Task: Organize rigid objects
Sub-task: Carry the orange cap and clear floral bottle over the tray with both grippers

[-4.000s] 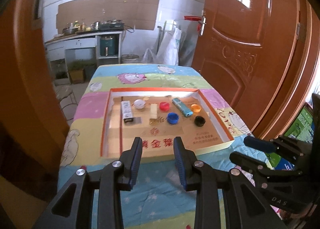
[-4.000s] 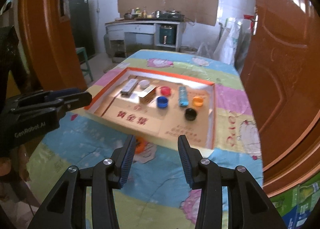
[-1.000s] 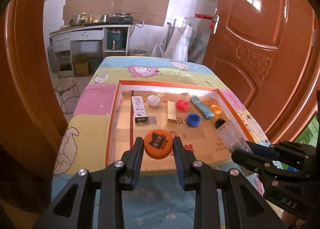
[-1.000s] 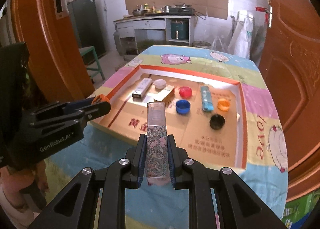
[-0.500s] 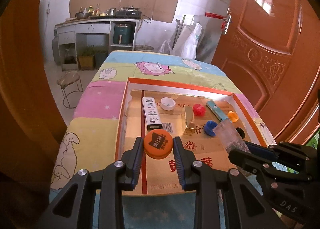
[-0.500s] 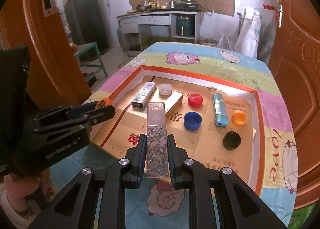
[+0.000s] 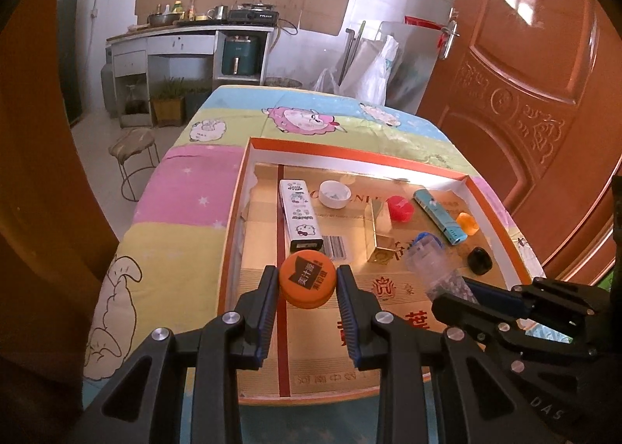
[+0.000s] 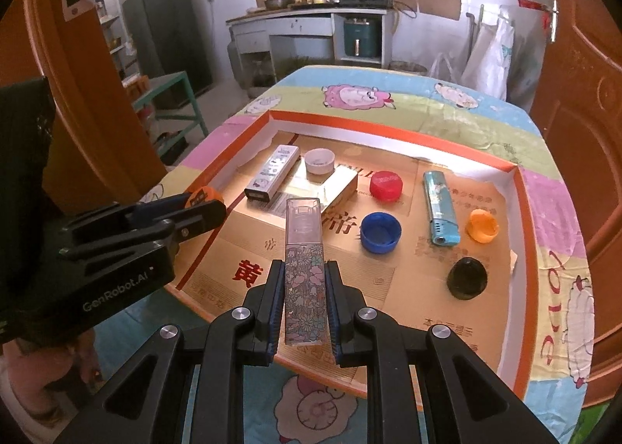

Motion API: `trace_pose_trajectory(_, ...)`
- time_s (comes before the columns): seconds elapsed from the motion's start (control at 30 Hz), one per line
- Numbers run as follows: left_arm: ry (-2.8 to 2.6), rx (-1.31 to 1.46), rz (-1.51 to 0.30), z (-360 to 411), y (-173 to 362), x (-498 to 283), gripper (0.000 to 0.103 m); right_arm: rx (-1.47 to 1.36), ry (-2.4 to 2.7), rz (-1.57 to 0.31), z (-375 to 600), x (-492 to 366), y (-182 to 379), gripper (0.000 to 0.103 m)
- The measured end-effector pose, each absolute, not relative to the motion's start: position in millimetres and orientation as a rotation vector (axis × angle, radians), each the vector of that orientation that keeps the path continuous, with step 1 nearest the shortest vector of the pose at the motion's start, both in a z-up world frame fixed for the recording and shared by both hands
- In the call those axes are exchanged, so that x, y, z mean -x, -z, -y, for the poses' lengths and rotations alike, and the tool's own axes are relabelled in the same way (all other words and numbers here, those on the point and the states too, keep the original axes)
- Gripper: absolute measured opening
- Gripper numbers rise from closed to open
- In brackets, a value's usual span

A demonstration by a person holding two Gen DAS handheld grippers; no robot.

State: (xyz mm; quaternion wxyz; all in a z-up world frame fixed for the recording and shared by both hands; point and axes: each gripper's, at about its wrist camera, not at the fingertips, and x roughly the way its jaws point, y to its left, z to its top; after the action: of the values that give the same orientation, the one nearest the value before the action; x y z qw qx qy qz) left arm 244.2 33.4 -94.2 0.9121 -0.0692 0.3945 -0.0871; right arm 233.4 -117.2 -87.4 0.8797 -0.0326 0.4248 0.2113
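The left gripper [image 7: 307, 288] clenched an orange cap [image 7: 308, 279] over the tray's [image 7: 233, 226] open near-left floor; the right gripper [image 8: 304, 288] clenched a flowered bottle [image 8: 304, 269] above the bare front edge.

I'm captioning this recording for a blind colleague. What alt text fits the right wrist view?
The right tongs grip a flower-patterned rectangular case above the near edge of an orange-rimmed cardboard tray. On the tray floor lie caps in red, blue, orange and black, and a light blue lighter. At left, the left tongs hold an orange cap.
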Motion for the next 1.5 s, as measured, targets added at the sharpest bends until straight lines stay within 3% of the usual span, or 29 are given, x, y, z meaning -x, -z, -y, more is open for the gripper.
trace_pose_trajectory(1.5,0.166,0.099,-0.842,-29.0,115.7,-259.3,0.031,0.124,-0.444,-0.935,102.7,-253.6,118.0,0.021)
